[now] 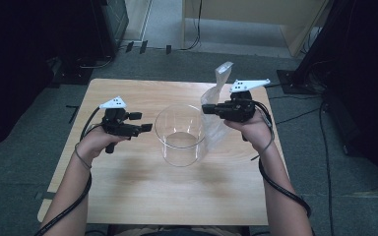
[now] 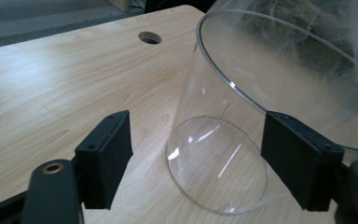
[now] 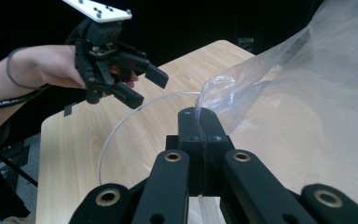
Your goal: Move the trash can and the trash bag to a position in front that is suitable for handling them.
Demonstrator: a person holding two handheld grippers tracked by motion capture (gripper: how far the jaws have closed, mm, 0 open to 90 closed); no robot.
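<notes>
Your right gripper [image 1: 207, 109] was clamped on the plastic bag [image 1: 215, 101] just beside the glass jar [image 1: 179, 134], likely for lining it; your left gripper [image 1: 141, 123] stood apart, empty.

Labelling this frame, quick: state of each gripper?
Left gripper: open, holding nothing, beside the glass container.
Right gripper: closed on the plastic bag.
</notes>
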